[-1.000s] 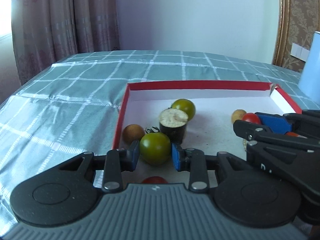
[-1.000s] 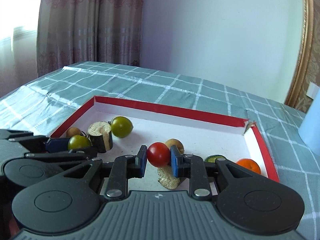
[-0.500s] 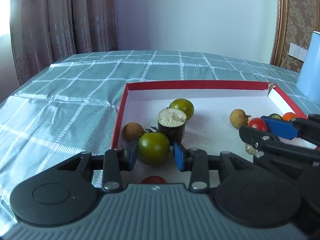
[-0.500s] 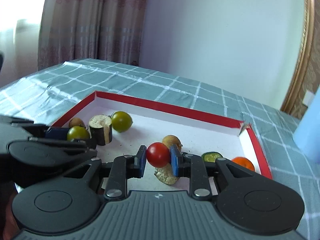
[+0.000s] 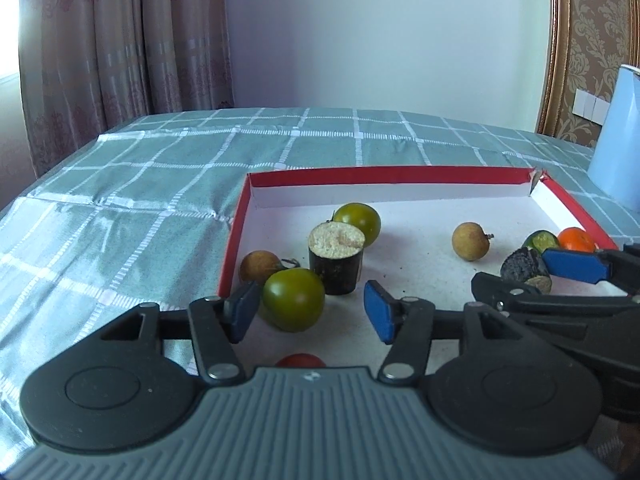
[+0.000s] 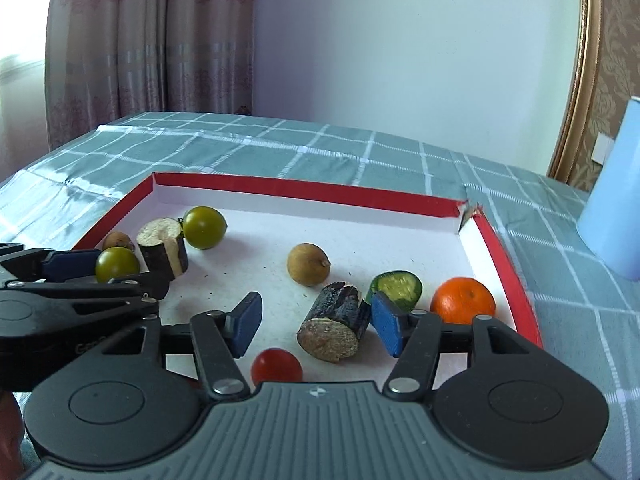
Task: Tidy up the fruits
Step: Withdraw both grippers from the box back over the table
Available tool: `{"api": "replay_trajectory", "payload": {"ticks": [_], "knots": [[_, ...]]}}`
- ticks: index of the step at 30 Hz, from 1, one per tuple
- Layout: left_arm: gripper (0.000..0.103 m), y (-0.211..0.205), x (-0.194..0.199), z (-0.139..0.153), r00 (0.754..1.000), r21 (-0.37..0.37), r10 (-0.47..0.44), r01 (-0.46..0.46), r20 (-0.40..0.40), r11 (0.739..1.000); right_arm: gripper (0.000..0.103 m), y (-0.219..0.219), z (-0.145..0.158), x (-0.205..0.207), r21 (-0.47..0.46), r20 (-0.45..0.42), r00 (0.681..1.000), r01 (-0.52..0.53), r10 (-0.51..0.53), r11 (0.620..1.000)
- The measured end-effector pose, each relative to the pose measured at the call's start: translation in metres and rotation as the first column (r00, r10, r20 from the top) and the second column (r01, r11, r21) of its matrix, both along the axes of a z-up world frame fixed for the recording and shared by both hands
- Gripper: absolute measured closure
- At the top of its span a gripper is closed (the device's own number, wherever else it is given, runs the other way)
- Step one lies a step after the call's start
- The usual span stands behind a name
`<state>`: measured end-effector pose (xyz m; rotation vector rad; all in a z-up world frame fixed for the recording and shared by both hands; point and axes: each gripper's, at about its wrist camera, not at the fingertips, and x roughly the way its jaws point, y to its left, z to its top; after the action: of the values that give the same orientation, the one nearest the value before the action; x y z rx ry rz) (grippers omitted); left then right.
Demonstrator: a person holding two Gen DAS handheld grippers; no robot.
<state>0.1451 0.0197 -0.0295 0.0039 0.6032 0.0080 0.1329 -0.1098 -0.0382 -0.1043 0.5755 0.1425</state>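
A red-rimmed white tray (image 5: 376, 174) (image 6: 304, 190) holds the fruit. My left gripper (image 5: 312, 312) is open; a green tomato (image 5: 294, 300) lies on the tray floor by its left finger. A cut dark cane piece (image 5: 337, 258), a second green tomato (image 5: 358, 222) and a brown longan (image 5: 260, 266) lie just beyond. My right gripper (image 6: 318, 326) is open; a red tomato (image 6: 276, 366) lies on the tray under it, beside another cane piece (image 6: 334, 326). A longan (image 6: 308, 264), a cucumber piece (image 6: 396, 288) and an orange (image 6: 462, 300) lie near.
The tray sits on a green checked tablecloth (image 5: 140, 200). A pale blue container (image 6: 616, 196) stands to the right of the tray. Curtains and a white wall are behind the table. A red tomato (image 5: 300, 360) shows under my left gripper.
Both grippers have opened. The left let go of the green tomato and the right let go of the red tomato; both fruits now lie on the tray floor.
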Motion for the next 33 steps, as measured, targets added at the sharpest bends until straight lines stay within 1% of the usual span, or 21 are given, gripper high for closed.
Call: {"api": "replay_trajectory", "payload": {"ticks": [4, 6, 8, 9, 10, 11, 14, 18, 23, 28, 32, 33], "knots": [[0.044, 0.0, -0.001, 0.0, 1.0, -0.005, -0.007, 0.007, 0.0, 1.0, 0.042, -0.001, -0.001, -0.001, 0.01, -0.005, 1.0, 0.007, -0.007, 1.0], [0.041, 0.001, -0.002, 0.001, 1.0, -0.019, -0.014, 0.014, 0.0, 1.0, 0.042, -0.004, 0.001, -0.003, 0.016, -0.01, 1.0, 0.012, -0.012, 1.0], [0.038, 0.002, -0.004, 0.002, 1.0, -0.033, -0.019, 0.019, 0.006, 0.999, 0.039, -0.008, 0.002, -0.006, 0.035, -0.01, 1.0, 0.016, -0.016, 0.999], [0.036, 0.002, -0.004, 0.003, 1.0, -0.037, -0.018, 0.019, 0.011, 0.999, 0.035, -0.011, 0.003, -0.007, 0.042, -0.008, 1.0, 0.022, -0.022, 0.999], [0.03, 0.002, -0.006, 0.003, 1.0, -0.026, -0.008, 0.008, 0.021, 1.0, 0.032, -0.013, 0.004, -0.008, 0.046, -0.006, 1.0, 0.031, -0.031, 0.998], [0.026, 0.002, -0.007, 0.004, 0.999, -0.018, 0.002, -0.002, 0.034, 1.0, 0.032, -0.014, 0.004, -0.008, 0.049, -0.002, 0.999, 0.038, -0.038, 0.998], [0.023, 0.001, -0.008, 0.004, 0.999, -0.024, -0.003, 0.004, 0.037, 1.0, 0.031, -0.019, 0.005, -0.008, 0.049, 0.004, 0.998, 0.067, -0.067, 0.997], [0.023, -0.002, -0.009, 0.004, 0.999, -0.006, -0.004, 0.004, 0.039, 1.0, 0.031, -0.023, 0.004, -0.008, 0.076, -0.011, 0.997, 0.074, -0.074, 0.994], [0.021, -0.001, -0.011, 0.006, 0.999, -0.018, -0.004, 0.004, 0.04, 1.0, 0.031, -0.024, 0.004, -0.008, 0.088, -0.008, 0.997, 0.081, -0.081, 0.993], [0.013, -0.003, -0.017, 0.009, 0.998, -0.029, -0.017, 0.018, 0.054, 0.999, 0.031, -0.031, 0.007, -0.015, 0.119, 0.004, 0.995, 0.103, -0.104, 0.988], [0.005, -0.008, -0.022, 0.011, 0.997, -0.004, -0.023, 0.023, 0.072, 1.0, 0.03, -0.04, 0.006, -0.016, 0.153, -0.01, 0.993, 0.121, -0.121, 0.981], [0.002, -0.01, -0.024, 0.012, 0.996, 0.012, -0.015, 0.014, 0.084, 1.0, 0.03, -0.042, 0.006, -0.016, 0.156, -0.011, 0.992, 0.124, -0.124, 0.98]]}}
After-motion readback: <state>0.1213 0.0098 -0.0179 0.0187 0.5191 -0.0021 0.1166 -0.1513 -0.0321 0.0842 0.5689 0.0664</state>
